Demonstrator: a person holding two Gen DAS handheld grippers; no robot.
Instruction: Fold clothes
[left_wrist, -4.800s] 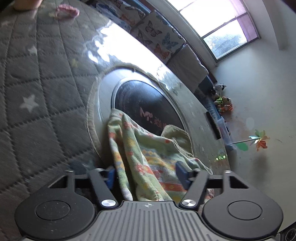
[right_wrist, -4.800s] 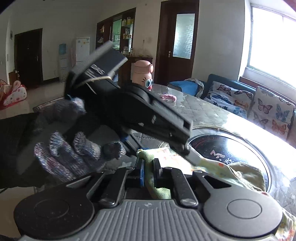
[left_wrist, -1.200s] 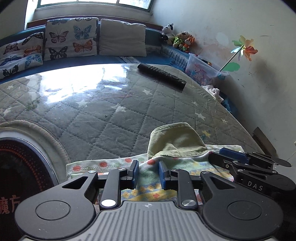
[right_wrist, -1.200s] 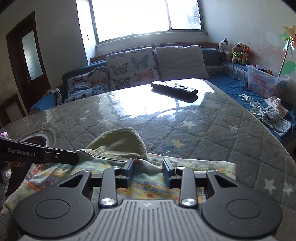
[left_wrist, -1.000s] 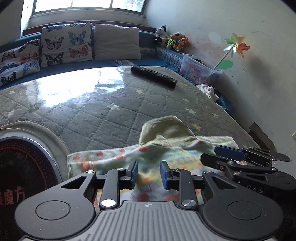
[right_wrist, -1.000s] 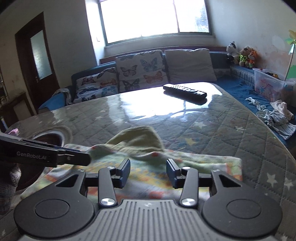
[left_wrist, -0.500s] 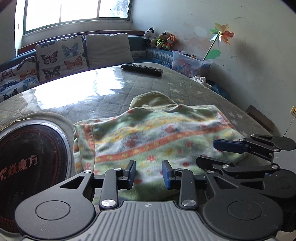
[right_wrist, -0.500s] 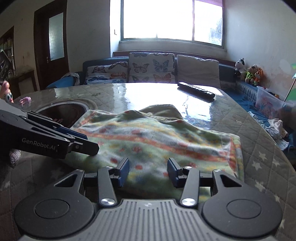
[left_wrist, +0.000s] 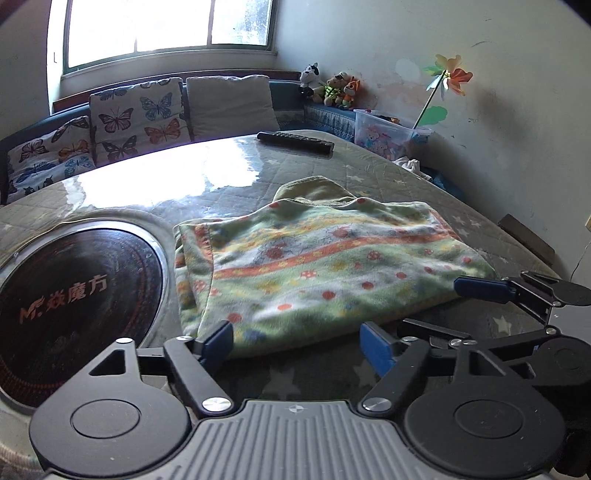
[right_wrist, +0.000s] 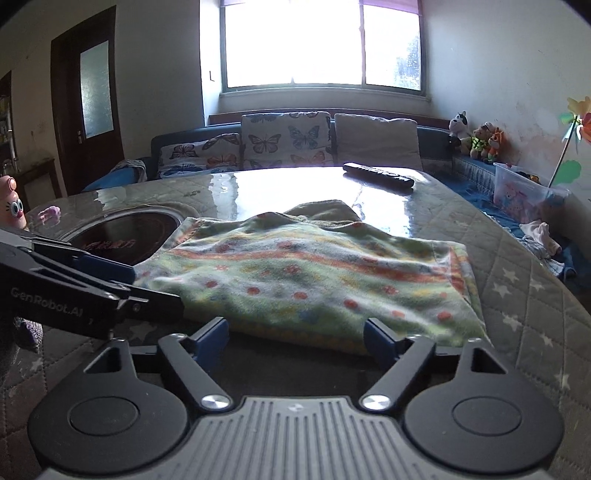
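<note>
A green fleece garment (left_wrist: 325, 266) with orange stripes and red dots lies folded flat on the quilted table cover (left_wrist: 388, 177), its plain green hood at the far side. My left gripper (left_wrist: 295, 341) is at the garment's near hem, its jaws opening. The blue pads do not press the cloth. My right gripper (right_wrist: 295, 334) is at the same hem further right, jaws also opening, and nothing is pinched. Each gripper shows in the other's view: the right gripper (left_wrist: 454, 306) at the right edge, the left gripper (right_wrist: 140, 286) at the left edge.
A round black induction hob (left_wrist: 74, 295) is set into the table left of the garment. A black remote control (left_wrist: 295, 142) lies at the far side. Beyond are a sofa with butterfly cushions (right_wrist: 288, 138) and a clear toy box (left_wrist: 388, 136). A pink toy figure (right_wrist: 11, 203) stands far left.
Both grippers drew back toward the near edge, laying the garment out flat. Their jaws then spread wide and let go of the hem.
</note>
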